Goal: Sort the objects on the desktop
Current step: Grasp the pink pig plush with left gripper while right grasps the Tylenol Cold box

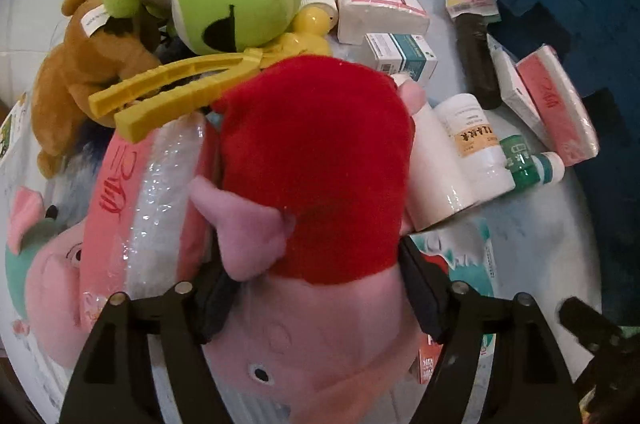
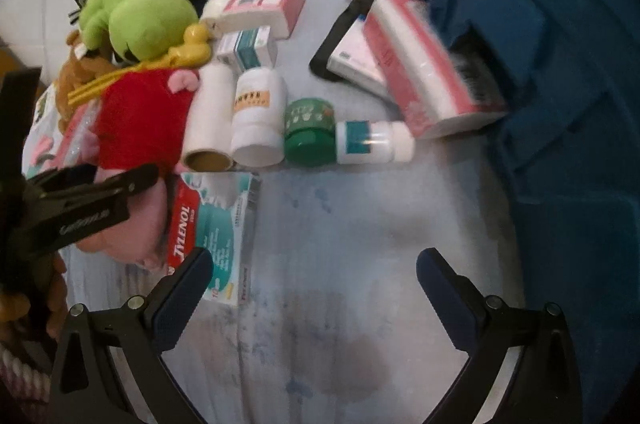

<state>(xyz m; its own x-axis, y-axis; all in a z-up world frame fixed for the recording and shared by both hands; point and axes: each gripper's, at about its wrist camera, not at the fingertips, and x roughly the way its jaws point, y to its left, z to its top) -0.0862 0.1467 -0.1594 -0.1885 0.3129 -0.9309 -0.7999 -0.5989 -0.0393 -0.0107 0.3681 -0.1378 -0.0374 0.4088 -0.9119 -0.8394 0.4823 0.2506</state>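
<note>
- The left gripper (image 1: 316, 288) has its fingers spread wide around the pink pig plush in a red top (image 1: 316, 184) at the centre of the left wrist view; whether the pads press on it I cannot tell, so no firm hold is certain.
- The right gripper (image 2: 316, 288) stands wide open over bare pale surface (image 2: 340, 224) at the lower centre of its view, holding nothing.
- Risk: the plush lies against a wrapped pink tissue pack (image 1: 140, 204) on its left and a white roll (image 1: 436, 168) on its right. If the fingers close off-centre, they could catch the wrapper or knock the roll into the white bottle (image 1: 476, 144).
- Risk: the yellow plastic tongs (image 1: 168, 92) lie just above the plush in the frame. Lifting the plush could drag them along.
- Only the left wrist view shows the pig's face and a second pig plush (image 1: 52, 264) at lower left.
- Only the right wrist view shows the Tylenol box (image 2: 184, 228) just beside the plush, the green jar (image 2: 310, 132), and the left gripper from the side at centre left.
- The blue crate (image 2: 560, 64), probably a sorting bin, fills the right of the frame.
</note>
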